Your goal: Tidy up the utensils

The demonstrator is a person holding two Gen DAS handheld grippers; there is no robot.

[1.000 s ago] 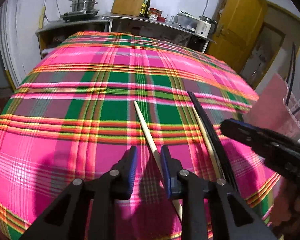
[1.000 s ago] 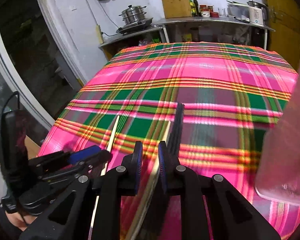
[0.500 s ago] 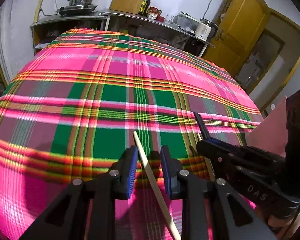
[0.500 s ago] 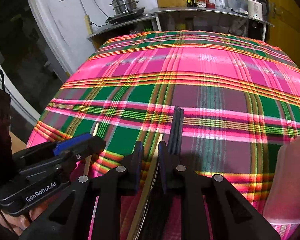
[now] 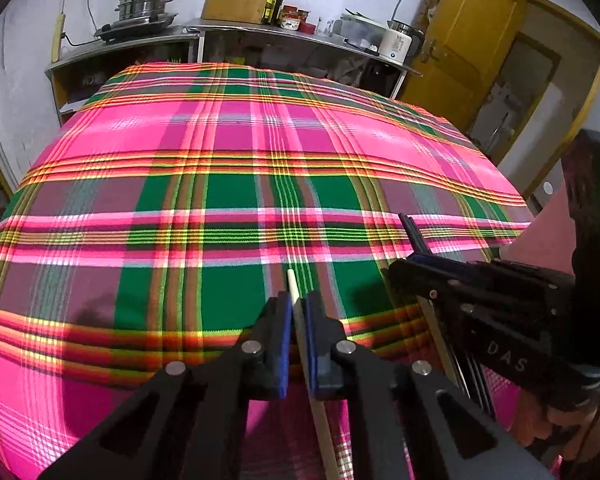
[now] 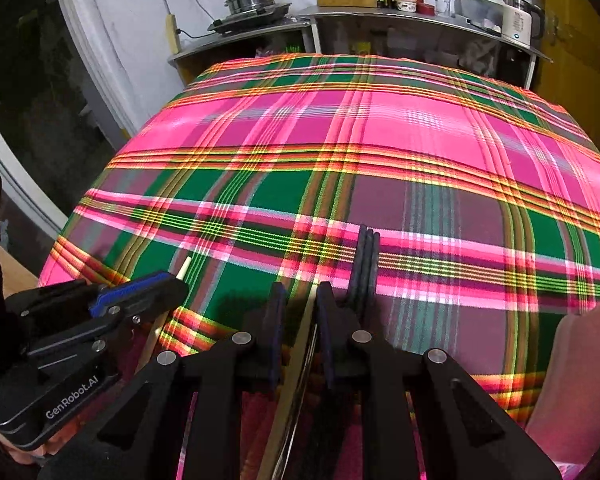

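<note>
We note a pale wooden chopstick at the near edge of the plaid-covered table, pinched between the blue pads of the left gripper, its tip poking just past them. Right gripper stands narrowly parted astride a second pale chopstick; whether its pads press we cannot tell. A bundle of black chopsticks lies just beside its right finger.
</note>
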